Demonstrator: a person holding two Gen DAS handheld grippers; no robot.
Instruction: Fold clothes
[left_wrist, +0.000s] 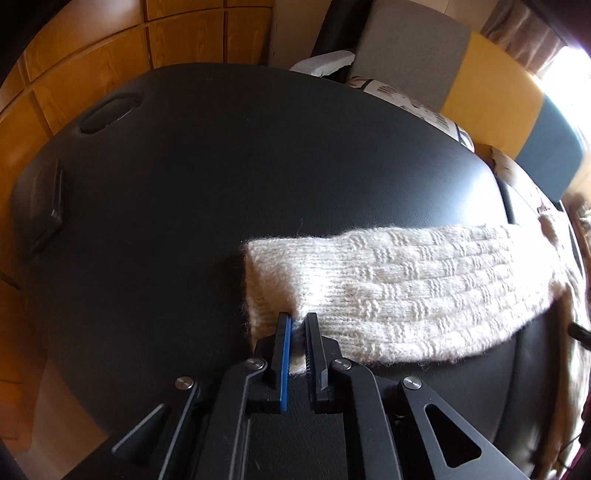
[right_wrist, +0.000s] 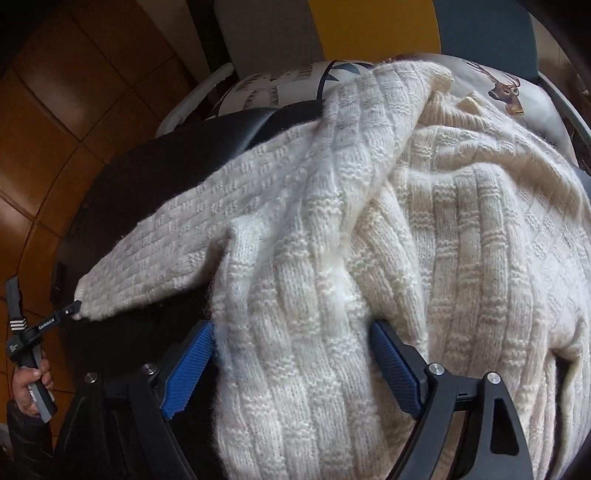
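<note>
A cream knitted sweater (right_wrist: 424, 229) lies on a black padded table (left_wrist: 184, 184). Its sleeve (left_wrist: 388, 288) stretches out to the left across the table. My left gripper (left_wrist: 298, 321) is shut on the sleeve's cuff edge; it also shows in the right wrist view (right_wrist: 75, 306), pinching the cuff tip. My right gripper (right_wrist: 291, 328) is open, its blue pads (right_wrist: 188, 369) standing either side of a thick fold of the sweater's body, which bulges between them.
The table has a face hole (left_wrist: 109, 114) at its far end. Wooden floor (left_wrist: 92, 55) lies beyond. A grey, yellow and blue sofa (left_wrist: 480, 85) with printed cushions (right_wrist: 509, 88) stands behind the table on the right.
</note>
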